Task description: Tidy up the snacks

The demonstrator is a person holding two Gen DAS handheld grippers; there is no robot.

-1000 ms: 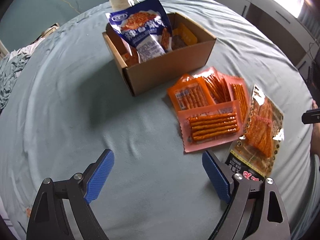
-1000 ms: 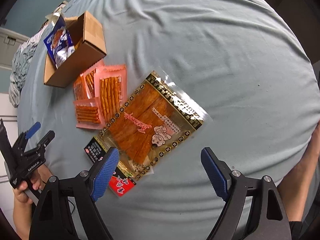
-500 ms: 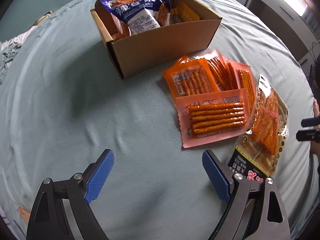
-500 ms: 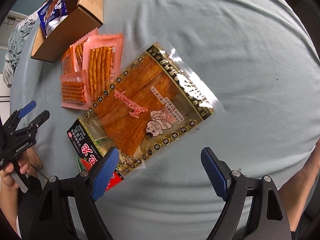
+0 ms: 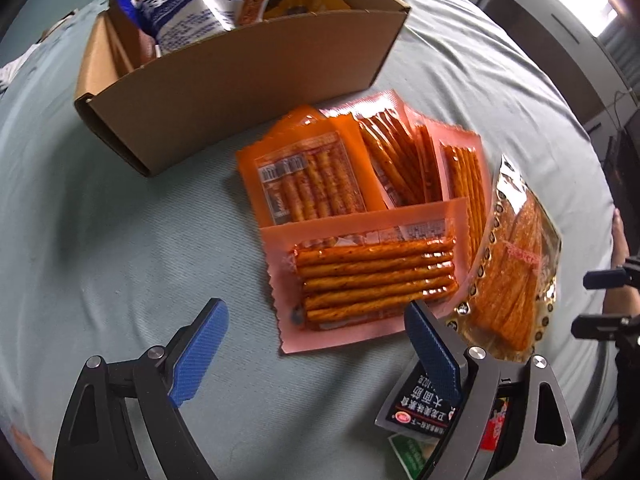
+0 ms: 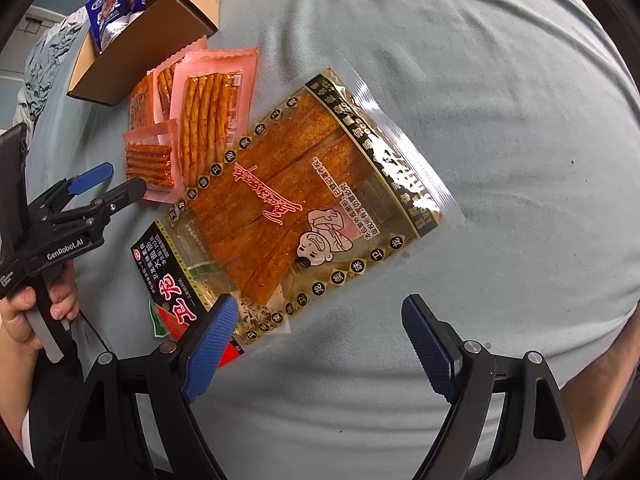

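Observation:
A cardboard box [image 5: 248, 80] stands on the blue-grey bed sheet with a blue snack bag [image 5: 184, 4] sticking out of it. In front of it lie several pink and orange packs of spicy sticks; the nearest pink pack [image 5: 372, 276] lies just beyond my left gripper [image 5: 316, 344], which is open and empty above the sheet. A large clear pack of flat spicy strips [image 6: 304, 200] lies to the right, over a black and red pack [image 6: 168, 284]. My right gripper [image 6: 320, 344] hangs open just short of the large pack's near corner. The left gripper [image 6: 104, 184] also shows in the right wrist view.
A person's hand [image 6: 36, 308] holds the left gripper's handle. The box [image 6: 144, 36] sits at the far left of the right wrist view, crumpled cloth [image 6: 48, 64] beside it. Bare sheet [image 6: 500, 100] spreads right of the packs. Cabinets [image 5: 520, 12] stand beyond the bed.
Both grippers have sunk toward the bed. The left one has come forward to the pink stick pack. The right one has closed in on the large strip pack. Jaws unchanged.

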